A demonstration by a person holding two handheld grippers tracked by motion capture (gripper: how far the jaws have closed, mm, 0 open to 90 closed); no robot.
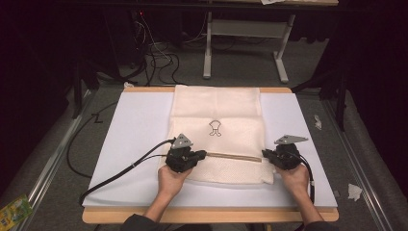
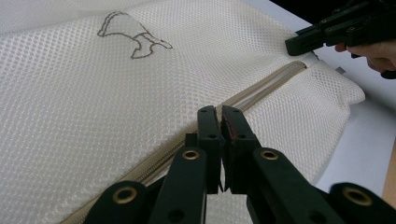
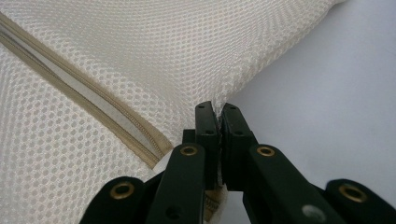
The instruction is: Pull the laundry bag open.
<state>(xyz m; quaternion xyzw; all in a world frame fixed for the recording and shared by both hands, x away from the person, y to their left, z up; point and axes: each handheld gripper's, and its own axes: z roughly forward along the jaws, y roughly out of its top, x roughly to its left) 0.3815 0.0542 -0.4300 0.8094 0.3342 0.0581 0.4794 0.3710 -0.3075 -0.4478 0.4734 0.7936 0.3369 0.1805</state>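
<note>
A cream mesh bag (image 1: 216,108) lies flat on a white board (image 1: 134,125), with a small printed outline (image 1: 215,128) at its middle. A tan zipper (image 1: 233,156) runs across its near part. My left gripper (image 1: 204,154) is at the zipper's left end. In the left gripper view it (image 2: 219,112) is shut right on the zipper (image 2: 266,86); what is between the jaws is hidden. My right gripper (image 1: 264,154) is at the zipper's right end. In the right gripper view it (image 3: 217,108) is shut on the mesh bag (image 3: 163,46) at its edge, beside the zipper (image 3: 93,100).
The board rests on a wooden table (image 1: 207,216). Black cables (image 1: 120,171) trail left from the left gripper across the board. A green packet (image 1: 14,209) lies on the floor at lower left. Paper scraps (image 1: 354,191) lie to the right, and a grey table frame (image 1: 245,29) stands behind.
</note>
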